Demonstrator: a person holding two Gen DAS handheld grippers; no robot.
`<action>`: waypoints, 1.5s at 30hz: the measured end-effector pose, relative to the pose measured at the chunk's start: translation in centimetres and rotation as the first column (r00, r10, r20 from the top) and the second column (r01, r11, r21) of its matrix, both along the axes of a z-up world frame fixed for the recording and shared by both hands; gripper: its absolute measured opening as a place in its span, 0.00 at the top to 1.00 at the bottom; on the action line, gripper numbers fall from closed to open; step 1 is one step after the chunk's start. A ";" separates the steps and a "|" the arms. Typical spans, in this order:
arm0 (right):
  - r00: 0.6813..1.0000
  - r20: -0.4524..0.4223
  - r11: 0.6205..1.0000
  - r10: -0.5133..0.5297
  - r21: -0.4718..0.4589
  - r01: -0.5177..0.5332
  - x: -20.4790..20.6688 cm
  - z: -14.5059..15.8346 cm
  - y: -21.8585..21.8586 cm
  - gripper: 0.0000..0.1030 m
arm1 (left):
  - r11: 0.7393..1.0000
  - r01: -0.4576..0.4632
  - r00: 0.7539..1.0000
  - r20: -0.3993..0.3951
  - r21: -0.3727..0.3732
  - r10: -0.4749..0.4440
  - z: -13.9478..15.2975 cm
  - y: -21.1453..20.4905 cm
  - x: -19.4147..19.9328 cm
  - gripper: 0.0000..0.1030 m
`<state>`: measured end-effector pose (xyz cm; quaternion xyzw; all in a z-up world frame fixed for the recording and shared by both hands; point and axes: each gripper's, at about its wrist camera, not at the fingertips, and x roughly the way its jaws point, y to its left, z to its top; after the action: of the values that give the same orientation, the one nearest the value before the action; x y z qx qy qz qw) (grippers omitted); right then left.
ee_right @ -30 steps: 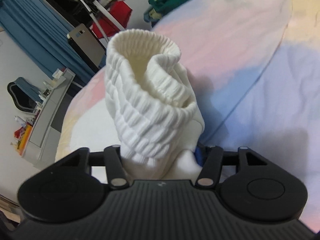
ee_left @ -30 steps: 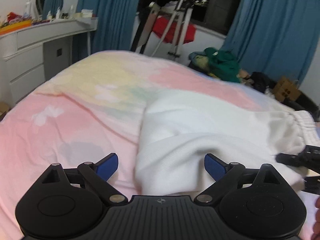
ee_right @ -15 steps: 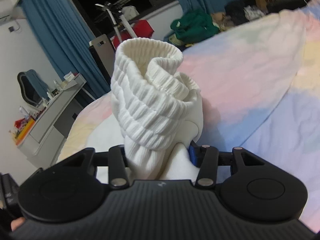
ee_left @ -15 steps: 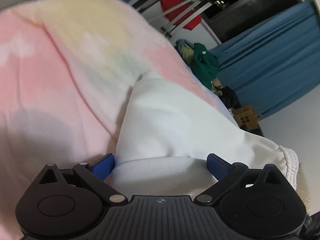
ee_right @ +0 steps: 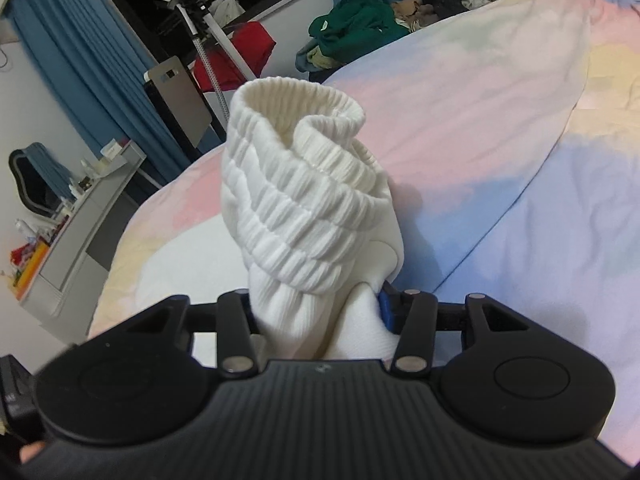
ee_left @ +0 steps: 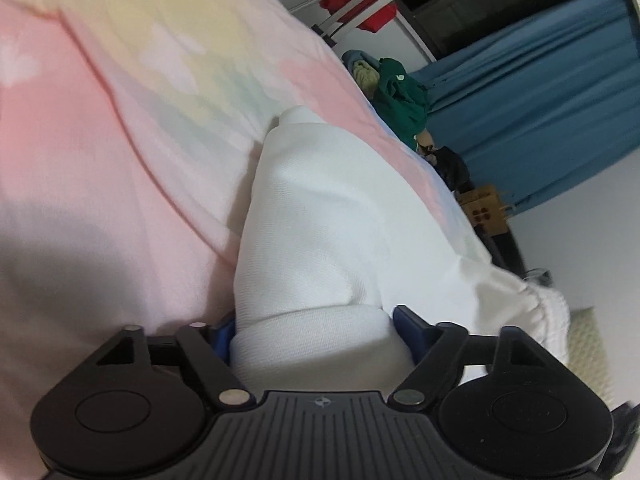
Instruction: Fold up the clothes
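Note:
A white garment (ee_left: 320,216) lies on a pastel bedspread (ee_left: 100,128). My left gripper (ee_left: 316,330) is shut on a thick fold of the white garment at its near end; the blue pads press the cloth from both sides. In the right wrist view my right gripper (ee_right: 316,300) is shut on the garment's ribbed elastic waistband (ee_right: 304,196), which bunches upright above the fingers. The waistband also shows in the left wrist view (ee_left: 548,316) at the right.
The bedspread (ee_right: 500,120) fills the surface around the garment. A green clothes pile (ee_right: 352,28) and a drying rack with a red cloth (ee_right: 236,48) stand beyond the bed. A white dresser (ee_right: 76,232) is at the left. Blue curtains (ee_left: 540,92) hang behind.
My left gripper has moved onto the garment's fold and shut on it; it was open a second ago. My right gripper has kept its hold on the waistband and tilted more level.

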<state>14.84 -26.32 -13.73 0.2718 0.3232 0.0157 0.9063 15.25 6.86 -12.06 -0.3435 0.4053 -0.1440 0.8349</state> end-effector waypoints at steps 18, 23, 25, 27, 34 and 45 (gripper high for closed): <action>0.957 0.283 0.994 -0.067 0.104 0.039 -4.1 7.6 -6.2 0.58 | 0.996 0.085 0.980 0.181 0.017 -0.086 10.7 -8.0 -1.9 0.56; 0.910 0.344 0.963 -0.233 0.213 0.167 -5.7 8.2 -13.1 0.58 | 0.979 0.172 0.944 0.266 0.106 -0.194 14.2 -17.0 1.7 0.56; 0.882 0.362 0.945 -0.301 0.235 0.226 -6.0 7.7 -15.6 0.58 | 0.970 0.203 0.933 0.274 0.133 -0.233 13.7 -20.5 3.8 0.56; 0.849 0.378 0.924 -0.368 0.249 0.290 -6.1 7.0 -18.0 0.58 | 0.960 0.232 0.925 0.270 0.158 -0.268 12.5 -23.8 6.0 0.55; 0.770 0.392 0.864 -0.503 0.201 0.462 -3.6 2.2 -24.5 0.58 | 0.913 0.329 0.888 0.251 0.241 -0.386 8.5 -35.5 13.8 0.56; 0.825 0.100 0.824 -0.556 0.197 0.531 -4.3 -4.3 -23.7 0.57 | 0.856 0.395 0.861 0.191 0.332 -0.472 2.3 -37.4 14.5 0.51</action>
<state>10.57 -50.04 -18.04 0.4229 0.1590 -0.1971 0.8701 29.80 -30.51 -9.77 -0.0978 0.3731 -0.3156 0.8670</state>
